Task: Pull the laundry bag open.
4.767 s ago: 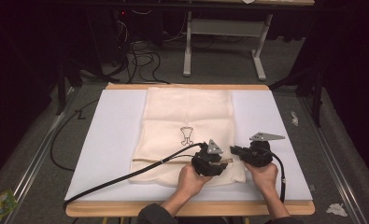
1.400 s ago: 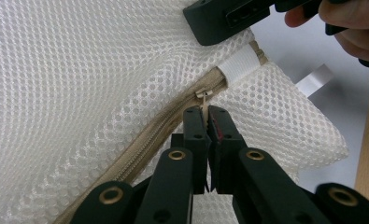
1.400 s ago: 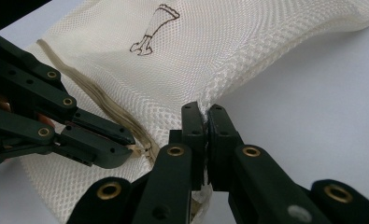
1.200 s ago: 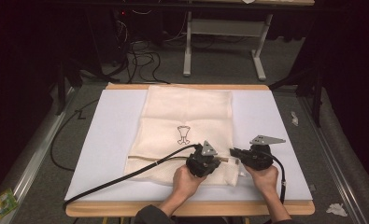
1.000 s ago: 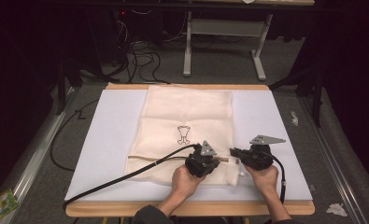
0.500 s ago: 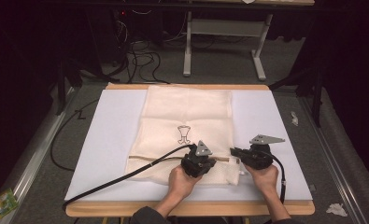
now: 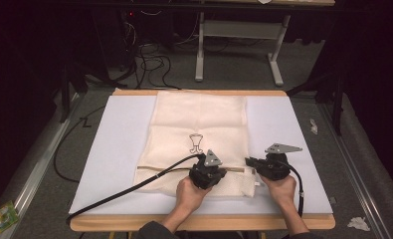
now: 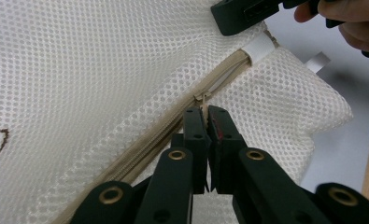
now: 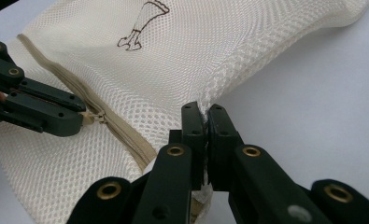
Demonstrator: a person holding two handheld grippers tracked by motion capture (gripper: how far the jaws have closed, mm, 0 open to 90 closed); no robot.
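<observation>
- High view: mesh laundry bag (image 7: 199, 129) lies mid-table; both grippers work its six o'clock edge.
- Left gripper view: left gripper (image 8: 206, 122) is clamped on the zipper pull (image 8: 202, 99); next, likely dragging it along the track.
- Right gripper view: right gripper (image 9: 204, 122) pinches the bag's side seam (image 9: 222, 84), anchoring it.

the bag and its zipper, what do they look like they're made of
The bag looks like cream synthetic mesh, matte: fine round holes cover it, and it drapes softly. The zipper seems to be beige woven tape with fine, probably plastic, teeth; its small puller could be metal or plastic, too small to tell.
</observation>
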